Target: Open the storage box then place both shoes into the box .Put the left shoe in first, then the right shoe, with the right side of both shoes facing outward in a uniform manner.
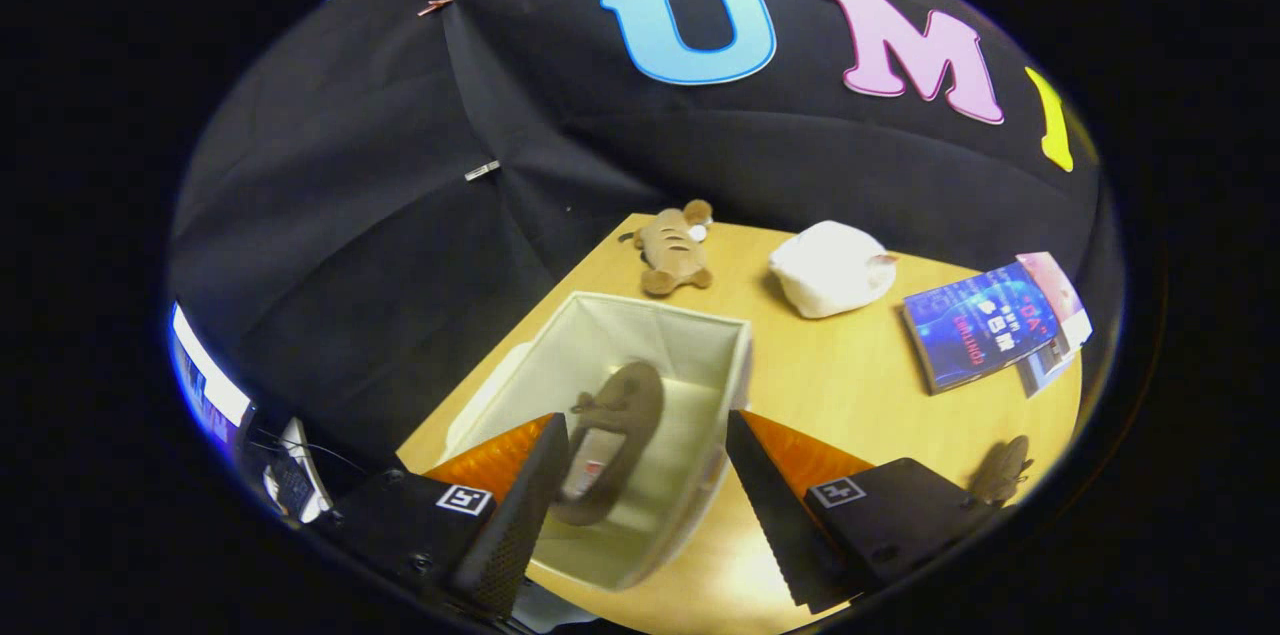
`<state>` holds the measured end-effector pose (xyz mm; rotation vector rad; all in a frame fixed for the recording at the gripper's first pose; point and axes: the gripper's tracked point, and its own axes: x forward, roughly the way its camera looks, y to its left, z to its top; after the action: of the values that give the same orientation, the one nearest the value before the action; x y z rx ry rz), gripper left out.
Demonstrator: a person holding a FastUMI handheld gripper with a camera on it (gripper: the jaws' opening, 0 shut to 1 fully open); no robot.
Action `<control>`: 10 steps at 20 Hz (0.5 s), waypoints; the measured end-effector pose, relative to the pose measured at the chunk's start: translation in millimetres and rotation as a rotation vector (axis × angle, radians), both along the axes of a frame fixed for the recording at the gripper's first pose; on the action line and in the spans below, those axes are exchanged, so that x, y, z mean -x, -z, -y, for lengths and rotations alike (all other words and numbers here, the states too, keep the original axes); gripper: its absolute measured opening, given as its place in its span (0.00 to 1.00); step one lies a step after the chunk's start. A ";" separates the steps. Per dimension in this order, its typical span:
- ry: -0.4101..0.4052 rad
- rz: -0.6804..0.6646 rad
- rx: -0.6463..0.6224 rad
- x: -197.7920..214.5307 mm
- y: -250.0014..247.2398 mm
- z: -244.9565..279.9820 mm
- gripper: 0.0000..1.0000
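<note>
Parted fingers [640,505] above boxed shoe [612,440]

the tongs [640,475] tilt downward, their two fingers spread wide apart, gripping nothing.

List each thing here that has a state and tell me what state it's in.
Storage box: open, upright on the table.
First shoe: inside the box, between the fingers in view.
Second shoe: on the table, outside the box.
Gripper: fingers open, holding nothing.
Magazines: closed, flat.
</note>
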<state>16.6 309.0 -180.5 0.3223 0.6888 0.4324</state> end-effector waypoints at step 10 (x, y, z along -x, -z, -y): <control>0.294 -0.001 0.191 55.4 58.5 226.2 0.99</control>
<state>-38.8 82.7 -239.0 0.2380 0.6658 0.0857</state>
